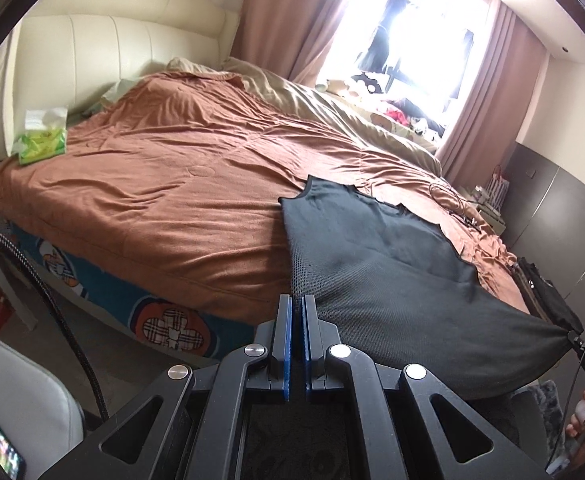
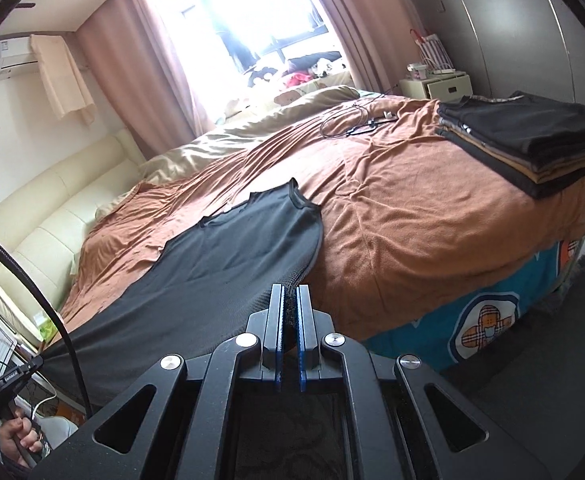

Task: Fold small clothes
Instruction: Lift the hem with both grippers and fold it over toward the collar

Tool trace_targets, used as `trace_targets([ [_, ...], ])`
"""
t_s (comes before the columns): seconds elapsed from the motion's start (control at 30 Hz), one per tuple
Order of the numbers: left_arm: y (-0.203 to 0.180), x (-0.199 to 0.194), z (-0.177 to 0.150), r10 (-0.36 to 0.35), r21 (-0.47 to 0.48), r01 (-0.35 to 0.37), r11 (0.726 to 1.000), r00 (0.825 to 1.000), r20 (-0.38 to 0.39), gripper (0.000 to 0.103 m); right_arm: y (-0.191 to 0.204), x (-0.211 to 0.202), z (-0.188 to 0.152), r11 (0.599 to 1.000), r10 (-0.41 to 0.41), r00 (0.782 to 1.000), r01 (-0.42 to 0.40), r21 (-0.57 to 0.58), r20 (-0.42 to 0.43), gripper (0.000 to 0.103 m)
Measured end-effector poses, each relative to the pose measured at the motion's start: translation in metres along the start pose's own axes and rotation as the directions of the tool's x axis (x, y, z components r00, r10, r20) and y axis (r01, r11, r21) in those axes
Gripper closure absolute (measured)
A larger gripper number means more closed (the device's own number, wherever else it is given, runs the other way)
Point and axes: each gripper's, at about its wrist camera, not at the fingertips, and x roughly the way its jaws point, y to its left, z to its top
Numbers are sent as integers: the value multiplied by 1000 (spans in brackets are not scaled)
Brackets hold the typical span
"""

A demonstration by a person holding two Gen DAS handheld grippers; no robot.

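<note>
A dark grey sleeveless knit top lies stretched over the brown bedspread, its neck end away from me and its hem hanging off the bed's near edge. My left gripper is shut on one hem corner. My right gripper is shut on the other hem corner; it also shows at the right edge of the left wrist view. The top also shows in the right wrist view, pulled taut between both grippers.
A stack of folded dark and tan clothes sits on the bed's right corner. A green tissue pack lies near the cream headboard. Cables lie on the bedspread. A beige duvet is bunched by the window.
</note>
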Motion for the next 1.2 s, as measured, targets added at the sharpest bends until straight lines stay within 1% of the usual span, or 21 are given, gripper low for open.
trace_targets([
  [0.1,2,-12,-8,0,-5,0,1000,1000,0,99,-1,-8,-7,1000,0,1000,0,-5,-11,101],
  [0.23,-1,-19,-9,-9,9,9,1000,1000,1,99,-1,-13,-11,1000,0,1000,0,-15,-15,101],
  [0.47,-3,-13,1,-8,21,8,1000,1000,12,99,2,2,-1,1000,3,1000,-3,-17,-13,101],
  [0.6,-5,0,18,0,32,0,999,1000,17,99,6,21,18,1000,11,1000,-12,-19,-8,101],
  [0.7,-7,16,37,2,33,-3,999,1000,12,99,11,40,38,1000,21,1000,-21,-14,-8,101],
  [0.8,-9,34,60,11,41,-11,999,1000,10,99,16,60,58,1000,8,1000,-8,-23,-2,101],
  [0.9,-11,51,80,10,36,-10,999,1000,1,99,19,83,75,1000,8,1000,-8,-19,-7,101],
  [1.0,-15,67,98,16,51,-16,999,1000,-1,99,25,106,91,1000,0,1000,-1,-25,-17,101],
  [1.2,-22,106,129,28,62,-25,998,999,-33,99,25,146,123,999,-9,999,8,-33,-46,101],
])
